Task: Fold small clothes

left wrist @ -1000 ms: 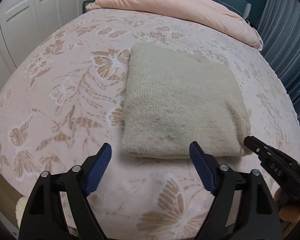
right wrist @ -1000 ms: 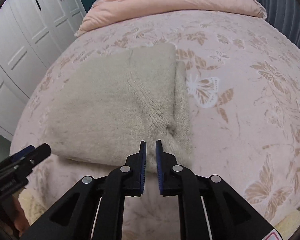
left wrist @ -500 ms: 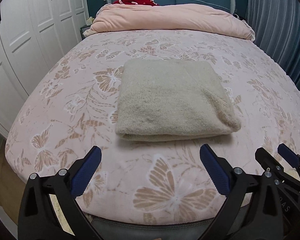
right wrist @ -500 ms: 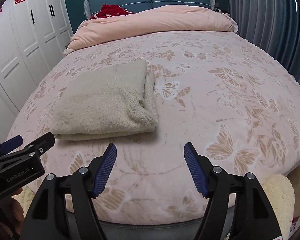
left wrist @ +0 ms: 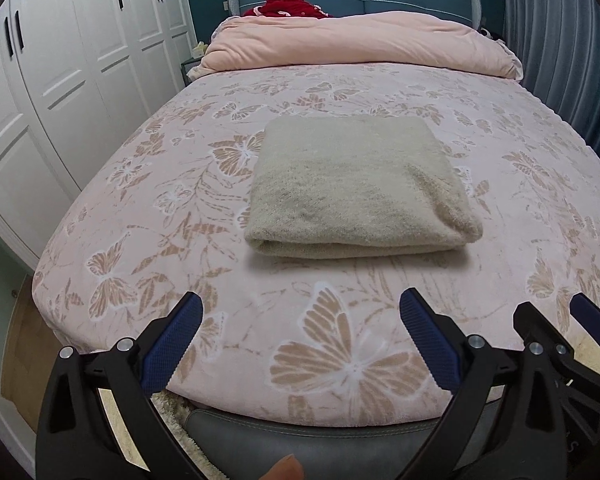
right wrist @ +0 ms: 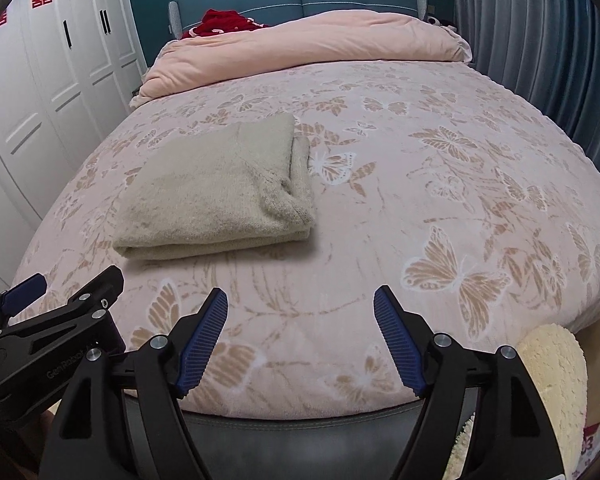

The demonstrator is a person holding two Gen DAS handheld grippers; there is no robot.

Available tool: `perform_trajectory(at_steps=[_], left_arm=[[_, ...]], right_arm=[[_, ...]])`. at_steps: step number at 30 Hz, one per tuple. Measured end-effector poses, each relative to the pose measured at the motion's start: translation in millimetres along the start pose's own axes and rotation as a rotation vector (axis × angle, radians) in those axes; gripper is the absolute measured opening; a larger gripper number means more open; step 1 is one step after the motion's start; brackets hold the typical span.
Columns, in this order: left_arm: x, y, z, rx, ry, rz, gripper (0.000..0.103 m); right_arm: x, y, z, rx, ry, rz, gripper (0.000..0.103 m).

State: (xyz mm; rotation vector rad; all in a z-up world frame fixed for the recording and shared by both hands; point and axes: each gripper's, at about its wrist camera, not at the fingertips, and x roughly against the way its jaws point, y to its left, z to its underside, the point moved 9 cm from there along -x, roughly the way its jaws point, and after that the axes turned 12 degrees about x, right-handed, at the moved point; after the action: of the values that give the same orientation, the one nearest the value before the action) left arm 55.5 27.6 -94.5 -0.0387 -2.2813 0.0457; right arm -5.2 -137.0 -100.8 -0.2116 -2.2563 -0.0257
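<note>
A beige knitted garment point(left wrist: 356, 188) lies folded into a thick rectangle on the pink butterfly bedspread point(left wrist: 340, 360); it also shows in the right wrist view point(right wrist: 220, 196), left of centre. My left gripper point(left wrist: 300, 344) is open and empty, held back over the bed's near edge, apart from the garment. My right gripper point(right wrist: 300, 340) is open and empty, also at the near edge, to the right of the garment. Each gripper shows in the other's view: the right one point(left wrist: 556, 336) and the left one point(right wrist: 64, 292).
A rolled pink duvet point(left wrist: 360, 44) lies across the head of the bed, with a red item point(left wrist: 288, 2) against the blue headboard. White wardrobes point(left wrist: 60, 80) stand on the left, grey curtains point(right wrist: 540, 40) on the right. A cream fluffy rug point(right wrist: 556, 380) lies below the bed's foot.
My right gripper has opened and let go of the garment's corner. Both grippers have pulled back from the folded garment to the bed's near edge.
</note>
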Motion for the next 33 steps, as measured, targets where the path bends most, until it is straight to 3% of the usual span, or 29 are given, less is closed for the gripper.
perform_trajectory(at_steps=[17,33], left_arm=[[8.7,1.1,3.8,-0.022,-0.063,-0.040,0.097],[2.2,4.7,8.2,0.005,-0.037,-0.024,0.095]], right_arm=[[5.2,0.9,5.5,0.011,-0.005,0.023,0.073],[5.8,3.6,7.2,0.021,-0.001,0.038,0.074]])
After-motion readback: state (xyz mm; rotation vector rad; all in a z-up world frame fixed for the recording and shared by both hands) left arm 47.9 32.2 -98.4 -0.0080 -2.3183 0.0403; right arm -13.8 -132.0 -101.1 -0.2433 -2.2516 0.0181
